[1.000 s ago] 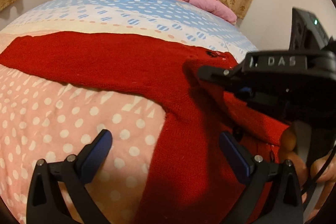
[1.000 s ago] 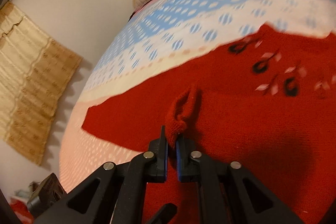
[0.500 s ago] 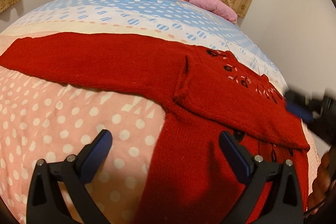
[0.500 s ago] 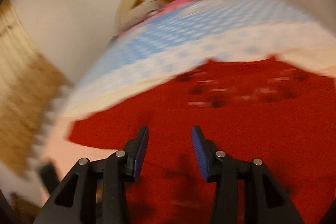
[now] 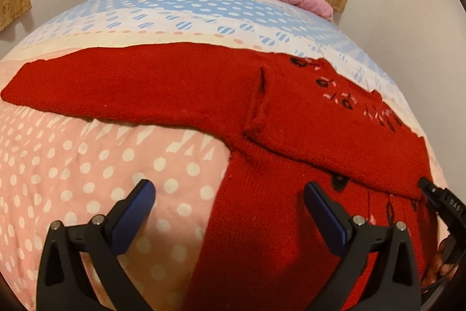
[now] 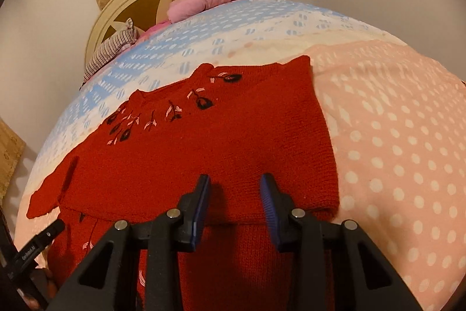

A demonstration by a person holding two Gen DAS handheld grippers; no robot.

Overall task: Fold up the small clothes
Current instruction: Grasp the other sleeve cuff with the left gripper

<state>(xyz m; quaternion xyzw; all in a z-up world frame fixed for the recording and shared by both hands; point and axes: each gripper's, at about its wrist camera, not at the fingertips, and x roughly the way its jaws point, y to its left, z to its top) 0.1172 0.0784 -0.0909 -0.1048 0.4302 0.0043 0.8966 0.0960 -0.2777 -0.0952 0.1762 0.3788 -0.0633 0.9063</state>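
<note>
1 red knit sweater (image 5: 291, 118) lies flat on the dotted bedspread (image 5: 87, 165), its right sleeve folded across the chest, the left sleeve (image 5: 116, 83) stretched out far left. It looks soft, limp and fairly grippy, so pinching the cuff should carry the sleeve over. The left gripper (image 5: 227, 206) hovers wide apart and empty. The right gripper (image 6: 234, 194), jaws just narrowing, hangs part-open over the fold, holding nothing.

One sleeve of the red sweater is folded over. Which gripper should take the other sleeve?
Left, probably. The left gripper, jaws open, sits on the side where the unfolded sleeve stretches out. The right gripper hovers over the folded sleeve; its jaws have just been closing slightly, nothing between them.
</note>
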